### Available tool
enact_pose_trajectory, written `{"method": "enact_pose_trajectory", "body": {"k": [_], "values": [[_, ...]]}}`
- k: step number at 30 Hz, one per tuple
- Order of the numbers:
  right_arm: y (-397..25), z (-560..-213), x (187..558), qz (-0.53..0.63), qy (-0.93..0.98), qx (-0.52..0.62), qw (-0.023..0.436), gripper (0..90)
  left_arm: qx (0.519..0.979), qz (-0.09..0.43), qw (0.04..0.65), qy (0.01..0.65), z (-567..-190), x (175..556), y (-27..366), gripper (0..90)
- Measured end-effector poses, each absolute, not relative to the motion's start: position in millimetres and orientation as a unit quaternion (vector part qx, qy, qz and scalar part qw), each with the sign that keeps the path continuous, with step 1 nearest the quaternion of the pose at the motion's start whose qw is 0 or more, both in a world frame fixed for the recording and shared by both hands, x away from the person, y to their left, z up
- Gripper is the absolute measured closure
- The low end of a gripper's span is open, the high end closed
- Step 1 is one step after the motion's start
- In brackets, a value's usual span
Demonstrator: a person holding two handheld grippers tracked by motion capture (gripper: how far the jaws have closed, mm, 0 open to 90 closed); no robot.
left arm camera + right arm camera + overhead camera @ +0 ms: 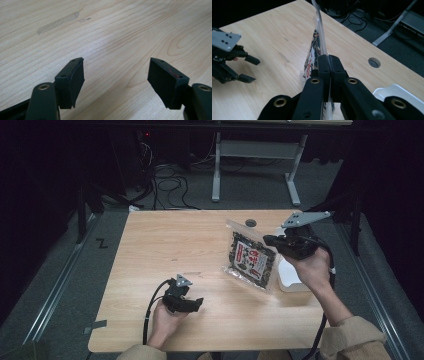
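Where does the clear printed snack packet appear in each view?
High view: clear printed snack packet, right of centre, its edge in the right claw.
Left gripper view: not in it.
Right gripper view: centre, edge-on, pinched between the jaws.
Shared landmark: light wooden table.

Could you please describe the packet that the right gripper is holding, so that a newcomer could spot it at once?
Start at the wooden table and look to its far right part, near the round cable hole. There the right gripper pinches the edge of a flat clear snack packet. Its dark printed label with red and white lettering sets it apart from the plain white tray beside it.
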State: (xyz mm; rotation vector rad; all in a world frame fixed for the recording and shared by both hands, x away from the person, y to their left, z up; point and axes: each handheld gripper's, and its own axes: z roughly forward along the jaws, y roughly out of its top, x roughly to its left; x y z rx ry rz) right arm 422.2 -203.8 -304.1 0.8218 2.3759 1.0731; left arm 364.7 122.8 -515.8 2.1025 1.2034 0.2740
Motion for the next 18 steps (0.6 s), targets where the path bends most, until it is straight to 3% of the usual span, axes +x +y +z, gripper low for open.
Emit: {"method": "enact_pose_trajectory", "body": {"k": [18], "values": [[-229,-269,427,0.409,0.821,0.328,0.226,90.0,0.809,0.106,0.342,0.466,-517,366,124,30.3]]}}
